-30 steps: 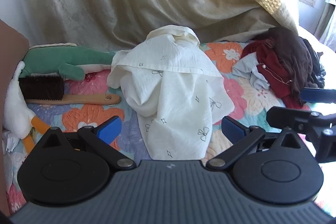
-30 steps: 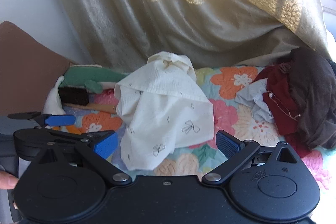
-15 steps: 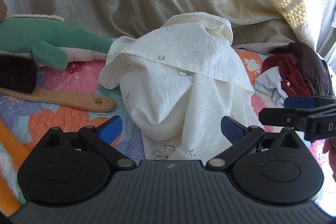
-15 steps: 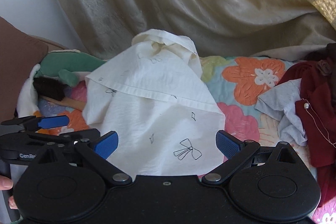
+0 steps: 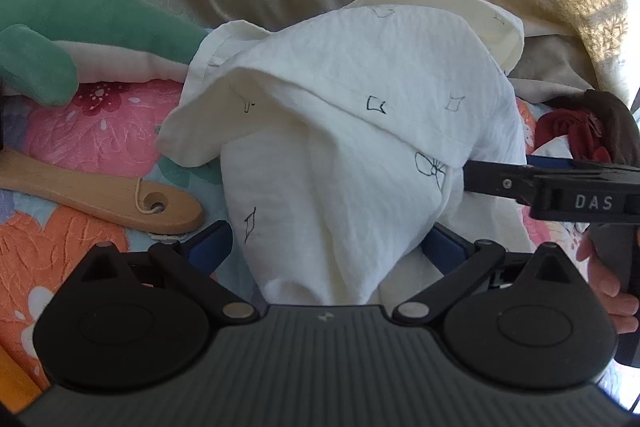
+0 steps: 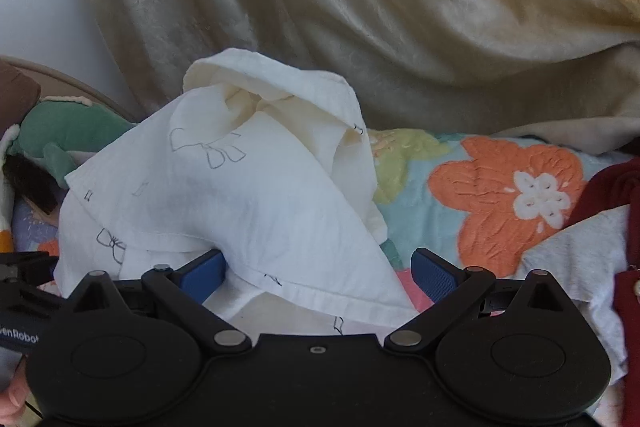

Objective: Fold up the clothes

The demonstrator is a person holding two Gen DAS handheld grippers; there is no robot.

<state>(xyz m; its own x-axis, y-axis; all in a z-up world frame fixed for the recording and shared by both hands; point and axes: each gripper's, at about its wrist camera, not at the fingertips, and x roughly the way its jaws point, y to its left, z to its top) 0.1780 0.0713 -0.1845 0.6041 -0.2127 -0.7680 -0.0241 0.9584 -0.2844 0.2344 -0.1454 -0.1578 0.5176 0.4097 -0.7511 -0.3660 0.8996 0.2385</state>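
Note:
A white garment printed with small black bows lies heaped on the floral quilt. My left gripper is open, its blue pads either side of the garment's lower fold. My right gripper is open too, with the garment's hemmed edge draped between its pads. In the left wrist view the right gripper reaches in from the right against the cloth, with a hand on its grip. The left gripper's body shows at the left edge of the right wrist view.
A green plush toy and a wooden brush handle lie left of the garment. Dark red and brown clothes and a grey garment are piled to the right. A beige curtain hangs behind.
Both grippers have moved forward and down to the white garment, which now fills each view and lies between their open fingers. The right gripper has come in against its right side.

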